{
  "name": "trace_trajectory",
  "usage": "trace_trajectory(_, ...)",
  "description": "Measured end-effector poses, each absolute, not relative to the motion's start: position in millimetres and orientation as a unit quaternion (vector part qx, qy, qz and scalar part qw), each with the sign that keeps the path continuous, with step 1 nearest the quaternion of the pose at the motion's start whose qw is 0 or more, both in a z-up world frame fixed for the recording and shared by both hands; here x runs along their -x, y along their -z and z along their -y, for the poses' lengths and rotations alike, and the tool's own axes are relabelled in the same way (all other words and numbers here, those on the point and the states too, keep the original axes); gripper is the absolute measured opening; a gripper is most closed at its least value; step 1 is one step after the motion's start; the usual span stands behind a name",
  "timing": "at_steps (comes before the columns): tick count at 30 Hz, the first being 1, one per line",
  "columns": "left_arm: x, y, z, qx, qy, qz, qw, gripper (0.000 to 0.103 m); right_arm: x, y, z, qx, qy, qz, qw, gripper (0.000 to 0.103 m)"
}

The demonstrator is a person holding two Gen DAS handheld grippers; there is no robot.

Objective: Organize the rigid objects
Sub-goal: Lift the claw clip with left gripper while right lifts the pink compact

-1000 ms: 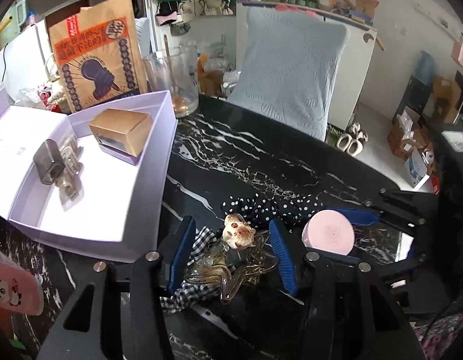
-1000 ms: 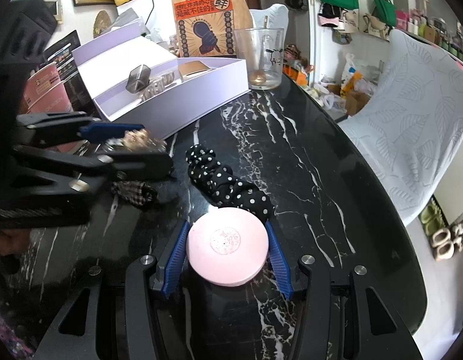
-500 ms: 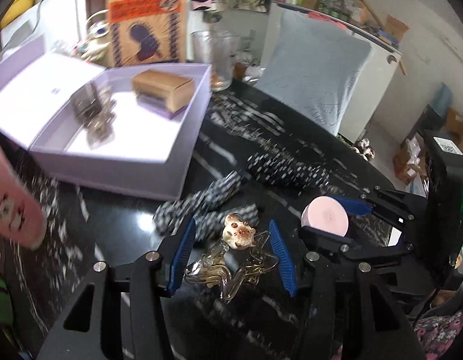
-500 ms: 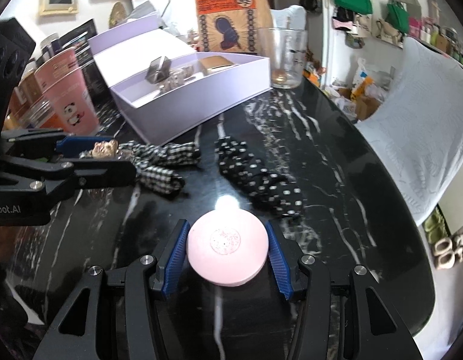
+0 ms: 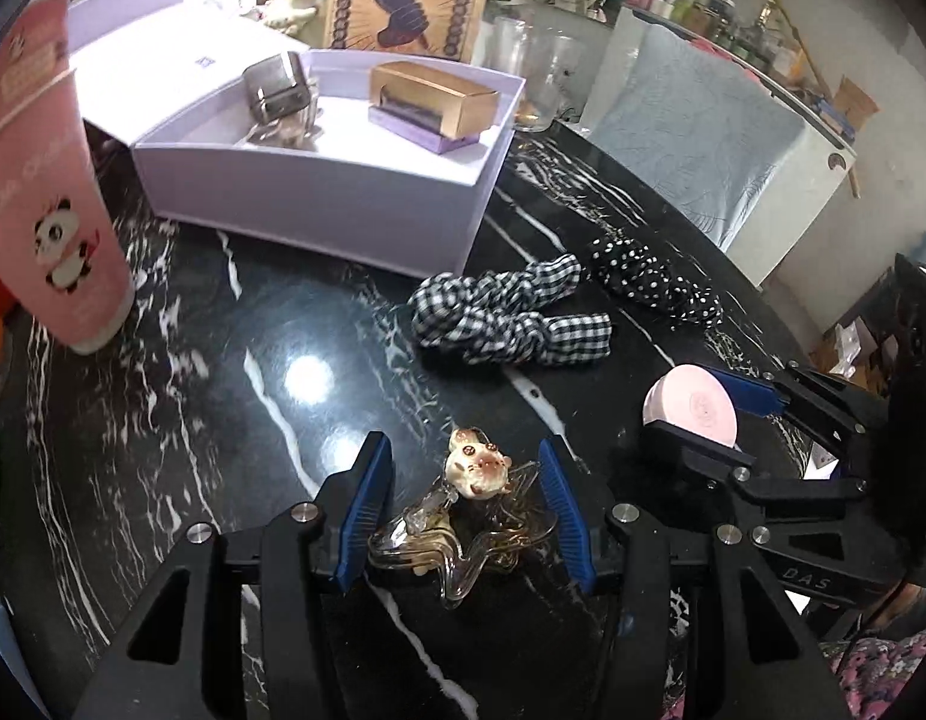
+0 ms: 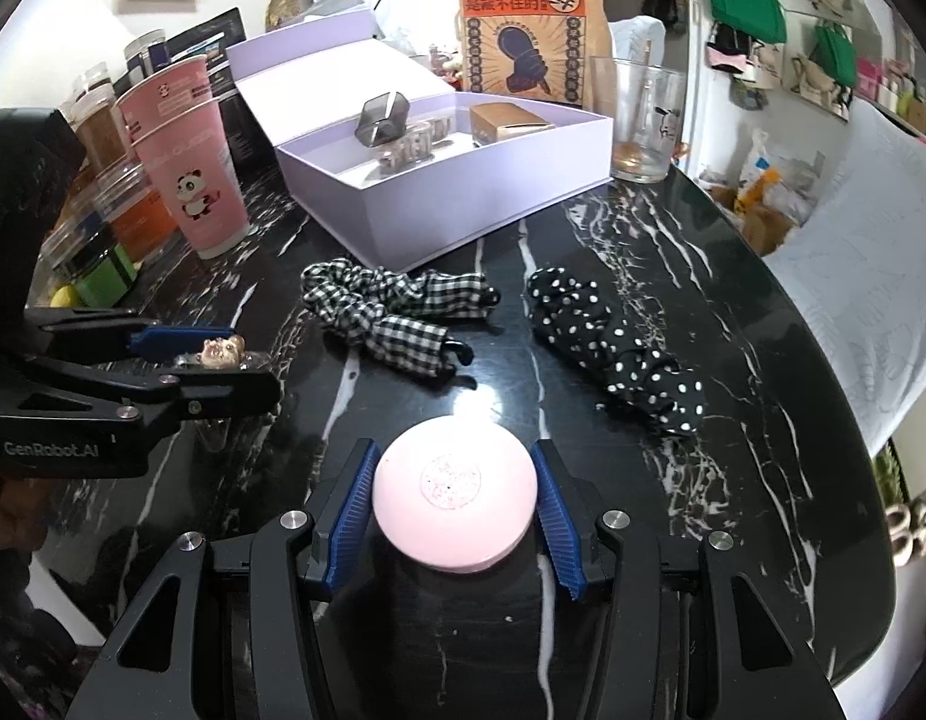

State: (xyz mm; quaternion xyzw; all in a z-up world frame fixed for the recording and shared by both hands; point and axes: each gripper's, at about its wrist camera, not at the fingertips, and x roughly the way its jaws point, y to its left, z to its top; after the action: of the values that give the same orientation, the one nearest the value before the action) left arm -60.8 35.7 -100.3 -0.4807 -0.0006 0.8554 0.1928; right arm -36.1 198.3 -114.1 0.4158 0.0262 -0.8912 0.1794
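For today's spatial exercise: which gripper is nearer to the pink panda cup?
Left. The left gripper, holding the hair claw, sits closer to the pink panda cup; the right gripper is farther away.

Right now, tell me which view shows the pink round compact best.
The right wrist view: the pink round compact fills the centre, face-on between the right gripper jaws. The left wrist view shows it small, at an angle, partly hidden by a jaw.
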Motion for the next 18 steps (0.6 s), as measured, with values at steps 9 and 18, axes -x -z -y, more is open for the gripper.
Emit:
trace_trajectory(9,57,105,-37,0.484,-0.852,-0.016,0.199,0.051,36,114,-192,-0.420,0.889,-0.026,0.179,0.063)
trace_trajectory(18,50,106,-46,0.476,-0.856,-0.070,0.191,0.051,35,115,-189,-0.416,0.892,-0.037,0.175,0.065)
